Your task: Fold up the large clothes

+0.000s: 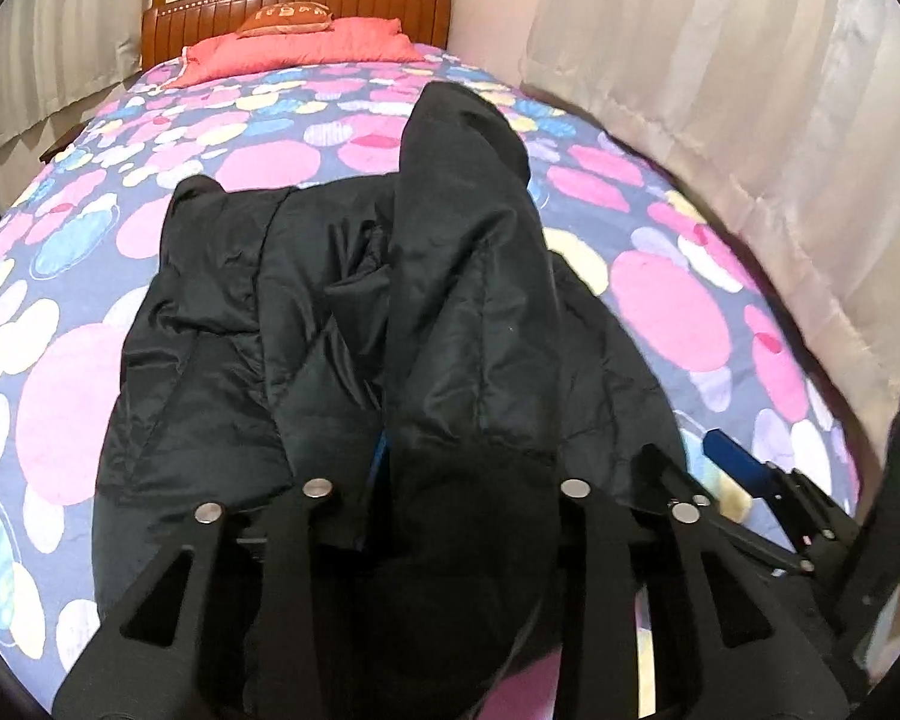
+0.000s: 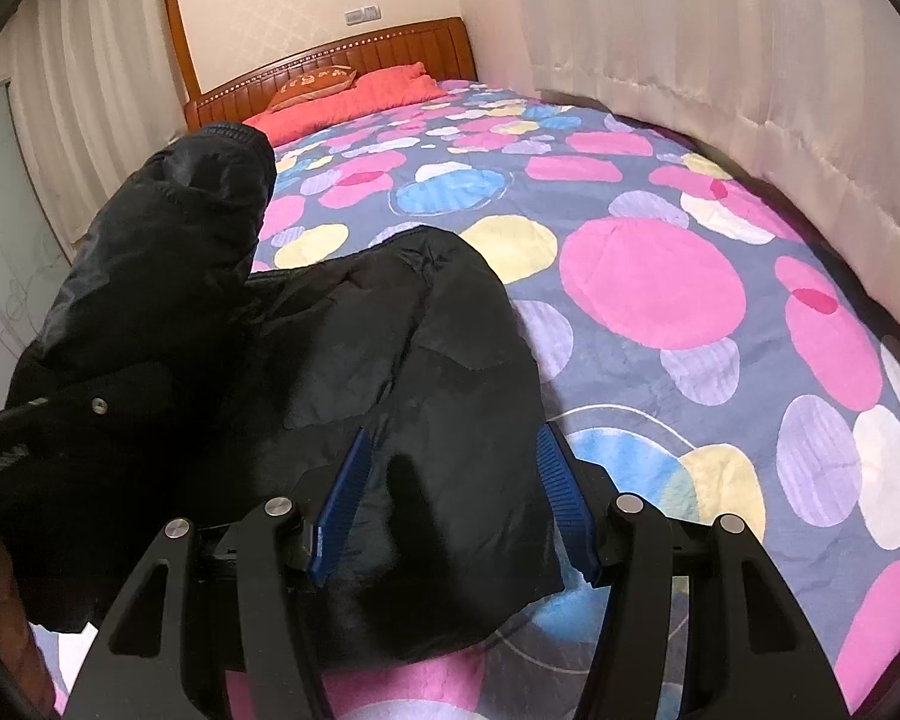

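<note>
Jacket [image 1: 342, 312] (black, puffy) lies spread on the bed [image 2: 660, 300], near its foot end, partly gathered. Left tongs [image 1: 450, 480]: fabric is draped over and between the fingers, only a sliver of blue pad shows, so I cannot tell whether they are pinching or just buried under the cloth. The sleeve [image 1: 468, 198] rises from there toward the headboard [image 1: 294, 6], which reads as a lifted fold in hand, probably being carried across the body. Right tongs [image 2: 450, 516]: spread wide, blue pads [image 2: 561, 492] straddling the jacket's near right edge with cloth between them, not gripping it; looks like positioning for a grab at the hem. In the right view the sleeve stands up at left, its ribbed cuff [image 2: 234, 135] on top. Right tongs are also visible at the lower right of the left view, just beside the jacket edge. Judgement: early-to-mid fold, sleeve going inward first. Risk: slick shell fabric slipping out. Beyond: patterned quilt, red pillows [image 1: 300, 48], curtains [image 1: 720, 60] along the right side.
</note>
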The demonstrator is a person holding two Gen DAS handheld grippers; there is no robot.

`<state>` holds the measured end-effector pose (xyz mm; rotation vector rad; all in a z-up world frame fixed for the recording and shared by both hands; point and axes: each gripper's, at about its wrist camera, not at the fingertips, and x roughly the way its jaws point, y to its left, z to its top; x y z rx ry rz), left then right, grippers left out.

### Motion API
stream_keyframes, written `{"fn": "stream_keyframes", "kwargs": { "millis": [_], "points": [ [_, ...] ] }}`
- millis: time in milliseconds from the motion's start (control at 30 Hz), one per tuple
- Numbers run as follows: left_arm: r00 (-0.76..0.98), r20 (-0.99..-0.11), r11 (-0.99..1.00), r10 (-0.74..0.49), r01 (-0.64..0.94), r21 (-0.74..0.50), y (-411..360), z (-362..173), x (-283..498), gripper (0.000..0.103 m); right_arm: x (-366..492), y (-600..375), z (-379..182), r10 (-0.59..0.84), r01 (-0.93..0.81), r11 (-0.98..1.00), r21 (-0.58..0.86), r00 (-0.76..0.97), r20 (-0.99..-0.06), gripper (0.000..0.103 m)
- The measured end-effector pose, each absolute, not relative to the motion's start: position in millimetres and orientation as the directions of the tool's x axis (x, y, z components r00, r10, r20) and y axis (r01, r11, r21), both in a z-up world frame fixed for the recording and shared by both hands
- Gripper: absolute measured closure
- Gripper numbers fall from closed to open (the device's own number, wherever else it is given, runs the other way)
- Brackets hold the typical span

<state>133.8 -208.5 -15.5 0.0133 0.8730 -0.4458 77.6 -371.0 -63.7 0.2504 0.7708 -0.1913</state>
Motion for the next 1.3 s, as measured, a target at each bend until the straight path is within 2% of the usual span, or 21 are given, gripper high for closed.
{"fn": "stream_keyframes", "kwargs": {
  "millis": [67, 200, 300, 433, 500, 533, 600, 767, 1000, 1100, 1300],
  "points": [
    [0.553, -0.729, 0.898, -0.404, 0.394, -0.198, -204.9, -7.3, 127.4, 0.057, 75.5, -367.5, -59.5, -0.086, 0.259, 0.955, 0.143, 0.705, -0.704, 0.046],
    [0.563, -0.666, 0.862, -0.49, 0.428, -0.272, -188.3, 20.8, 107.6, 0.049, 73.4, -362.1, -49.4, -0.094, 0.253, 0.959, 0.131, 0.715, -0.693, 0.046],
    [0.605, -0.629, 0.865, -0.489, 0.431, -0.258, -172.6, 36.4, 98.2, 0.043, 72.0, -355.6, -40.0, -0.099, 0.242, 0.963, 0.119, 0.726, -0.68, 0.046],
    [0.681, -0.605, 0.909, -0.412, 0.353, -0.221, -130.4, 45.9, 101.4, 0.036, 72.0, -345.0, -25.3, -0.094, 0.222, 0.968, 0.115, 0.747, -0.658, 0.045],
    [0.696, -0.614, 0.927, -0.372, 0.305, -0.217, -110.3, 43.4, 108.8, 0.036, 74.0, -339.5, -18.4, -0.089, 0.212, 0.971, 0.113, 0.756, -0.648, 0.044],
    [0.699, -0.621, 0.935, -0.355, 0.276, -0.223, -98.3, 40.2, 113.8, 0.036, 76.2, -335.6, -14.6, -0.082, 0.203, 0.972, 0.117, 0.762, -0.643, 0.039],
    [0.705, -0.629, 0.945, -0.327, 0.237, -0.225, -79.4, 33.9, 121.6, 0.035, 80.5, -328.7, -9.1, -0.066, 0.187, 0.974, 0.126, 0.771, -0.634, 0.035],
    [0.702, -0.668, 0.968, -0.247, 0.151, -0.199, -52.1, 7.7, 141.2, 0.034, 98.0, -302.9, -4.7, -0.03, 0.136, 0.983, 0.12, 0.773, -0.633, 0.033],
    [0.664, -0.71, 0.966, -0.233, 0.077, -0.246, -35.4, -23.1, 156.6, 0.034, 124.8, -286.7, -16.1, -0.023, 0.137, 0.983, 0.122, 0.753, -0.658, 0.03],
    [0.642, -0.723, 0.954, -0.255, 0.046, -0.296, -34.3, -36.6, 162.8, 0.033, 134.0, -286.9, -24.0, -0.026, 0.157, 0.978, 0.135, 0.741, -0.671, 0.026],
    [0.641, -0.719, 0.945, -0.266, 0.028, -0.325, -38.3, -47.9, 169.5, 0.028, 145.9, -285.2, -39.2, -0.046, 0.183, 0.975, 0.124, 0.714, -0.698, 0.023]
  ]
}}
